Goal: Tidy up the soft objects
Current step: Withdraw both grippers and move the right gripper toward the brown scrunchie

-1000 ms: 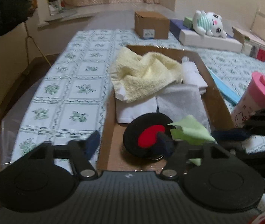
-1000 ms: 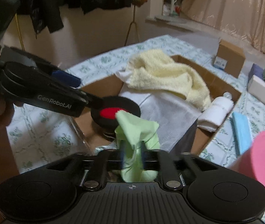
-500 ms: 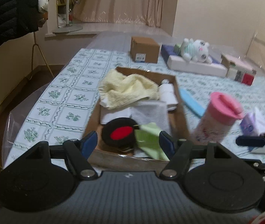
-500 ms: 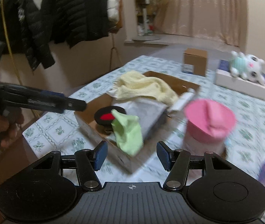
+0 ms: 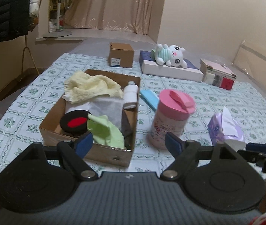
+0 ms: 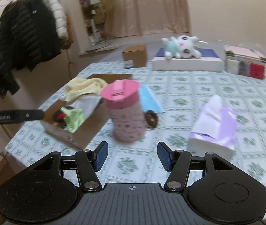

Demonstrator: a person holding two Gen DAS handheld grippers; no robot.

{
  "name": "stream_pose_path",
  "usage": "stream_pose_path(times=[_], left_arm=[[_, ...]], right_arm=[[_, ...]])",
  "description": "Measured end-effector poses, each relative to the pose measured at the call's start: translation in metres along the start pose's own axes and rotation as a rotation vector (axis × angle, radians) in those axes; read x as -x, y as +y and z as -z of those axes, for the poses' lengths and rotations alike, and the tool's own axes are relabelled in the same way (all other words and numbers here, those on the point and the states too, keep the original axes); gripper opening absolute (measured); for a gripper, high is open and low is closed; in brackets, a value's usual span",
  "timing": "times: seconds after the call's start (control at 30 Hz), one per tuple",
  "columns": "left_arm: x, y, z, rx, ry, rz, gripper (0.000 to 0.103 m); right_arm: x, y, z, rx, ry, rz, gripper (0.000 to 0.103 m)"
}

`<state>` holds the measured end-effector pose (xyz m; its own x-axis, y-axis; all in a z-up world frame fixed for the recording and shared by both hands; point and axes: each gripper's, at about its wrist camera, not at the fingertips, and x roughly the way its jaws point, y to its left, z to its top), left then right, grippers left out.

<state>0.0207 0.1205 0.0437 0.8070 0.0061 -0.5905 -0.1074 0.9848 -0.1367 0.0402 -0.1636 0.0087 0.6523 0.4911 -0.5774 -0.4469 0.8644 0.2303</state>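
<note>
— Item one: where do we log the green cloth point(image 5: 106, 131)?

— In the cardboard box point(image 5: 87, 146) at its near end, draped beside the black-and-red pad point(image 5: 74, 121); yellow towel point(image 5: 91, 88) at the far end.

— Our claws?

— Left claw point(image 5: 127, 142) wide, empty. Right claw point(image 6: 132, 154) wide, empty, above the counter point(image 6: 189, 86) near the pink canister point(image 6: 125, 110) and tissue pack point(image 6: 215, 123).

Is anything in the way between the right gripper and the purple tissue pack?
Nothing visible. The right gripper is open above bare tablecloth; the purple tissue pack lies ahead to its right. The pink cup stands off left.
</note>
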Motion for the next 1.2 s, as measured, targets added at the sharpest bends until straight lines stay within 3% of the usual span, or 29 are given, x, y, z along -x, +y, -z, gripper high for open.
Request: stream_pose_path(times=[0.33, 0.6, 0.93, 1.2], left_arm=[[-0.006, -0.017, 0.004, -0.039, 0.011, 0.015, 0.082], [-0.03, -0.014, -0.008, -0.096, 0.035, 0.032, 0.082], [-0.089, 0.006, -0.038, -0.166, 0.109, 0.083, 0.082], [-0.142, 0.024, -0.057, -0.228, 0.157, 0.149, 0.082]], right_arm=[[0.012, -0.026, 0.002, -0.025, -0.02, 0.028, 0.058], [-0.007, -0.037, -0.008, 0.069, -0.003, 0.035, 0.058], [-0.082, -0.058, -0.036, 0.263, 0.102, -0.013, 0.058], [-0.158, -0.065, -0.059, 0.414, 0.237, -0.105, 0.043]])
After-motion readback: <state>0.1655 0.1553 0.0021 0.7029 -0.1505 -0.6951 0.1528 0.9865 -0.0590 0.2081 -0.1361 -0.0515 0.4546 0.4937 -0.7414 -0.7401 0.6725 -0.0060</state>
